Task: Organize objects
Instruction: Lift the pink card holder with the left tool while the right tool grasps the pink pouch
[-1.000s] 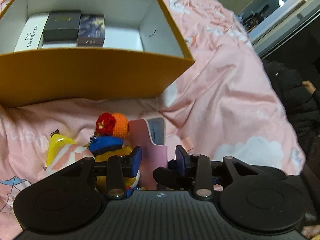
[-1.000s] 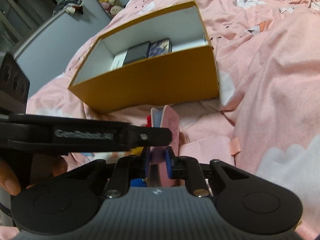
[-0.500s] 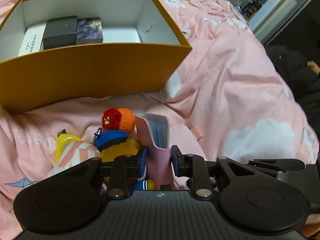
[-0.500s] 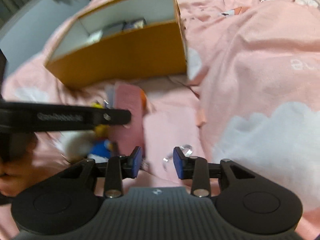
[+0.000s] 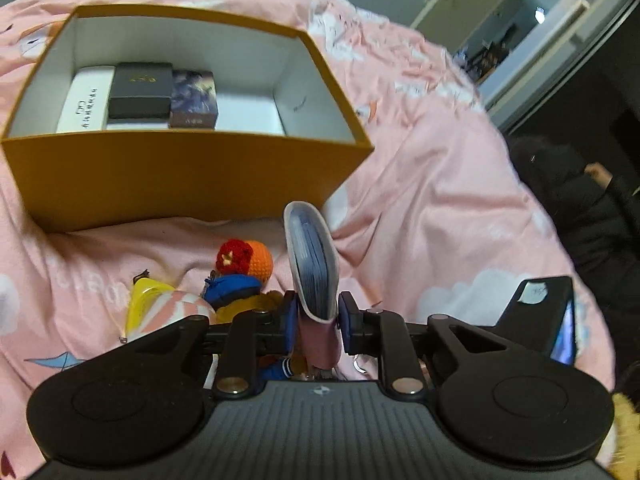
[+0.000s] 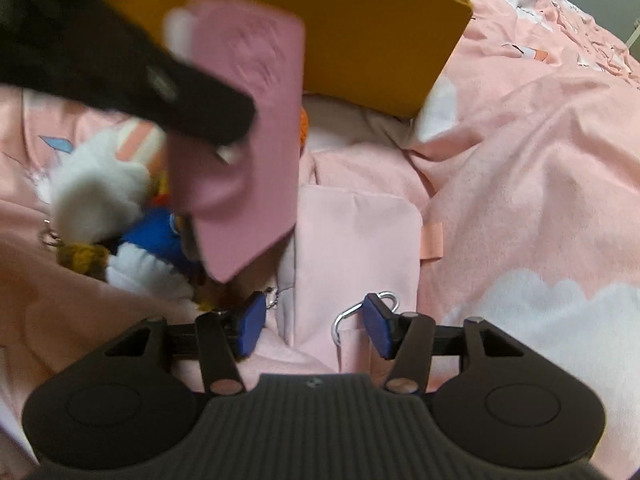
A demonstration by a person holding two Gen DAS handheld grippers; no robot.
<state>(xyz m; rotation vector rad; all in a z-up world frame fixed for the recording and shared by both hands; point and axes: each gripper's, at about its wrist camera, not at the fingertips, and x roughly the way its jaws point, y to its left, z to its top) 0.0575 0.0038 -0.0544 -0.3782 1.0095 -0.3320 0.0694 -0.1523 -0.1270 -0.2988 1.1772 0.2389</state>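
My left gripper [image 5: 318, 322] is shut on a pink notebook [image 5: 312, 264] and holds it upright above the bed, in front of the orange box [image 5: 184, 176]. The notebook also shows in the right wrist view [image 6: 244, 128], blurred, with the left gripper's finger across it. My right gripper [image 6: 314, 330] is open and empty, low over a pale pink pouch [image 6: 356, 264] with a metal clip [image 6: 344, 318]. Plush keychain toys lie beside the notebook in both views: an orange-and-red crochet doll [image 5: 244, 262] and a white and blue plush [image 6: 132, 248].
The orange box holds a white box [image 5: 86, 100], a black box [image 5: 140, 90] and a dark patterned box [image 5: 194, 98] at its left; its right part [image 5: 248, 114] is bare. Pink bedding [image 5: 420, 208] lies all around. A dark room edge is at far right.
My left gripper closed on the pink notebook and lifted it upright. My right gripper let go of it, opened and dropped low over the pale pink pouch.
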